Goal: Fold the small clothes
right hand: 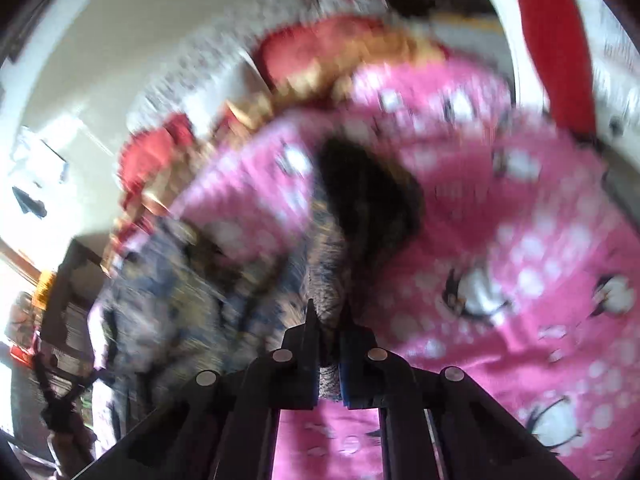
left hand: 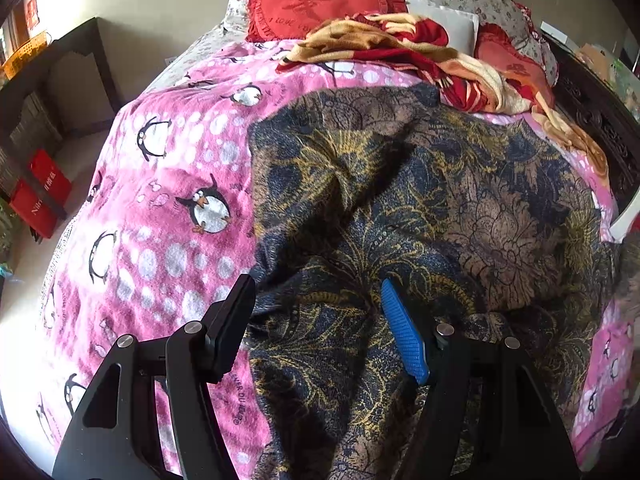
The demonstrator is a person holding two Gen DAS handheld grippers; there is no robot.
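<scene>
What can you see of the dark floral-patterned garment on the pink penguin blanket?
The dark floral-patterned garment is thin, soft-looking fabric in navy, brown and mustard, printed with large flowers and leaves. It lies spread and rumpled over the pink penguin blanket, with deep creases near its middle and its left edge fairly straight. The open left gripper hangs over its near part, clamping nothing. In the blurred right wrist view, the right gripper is shut on a pinched-up fold of it.
</scene>
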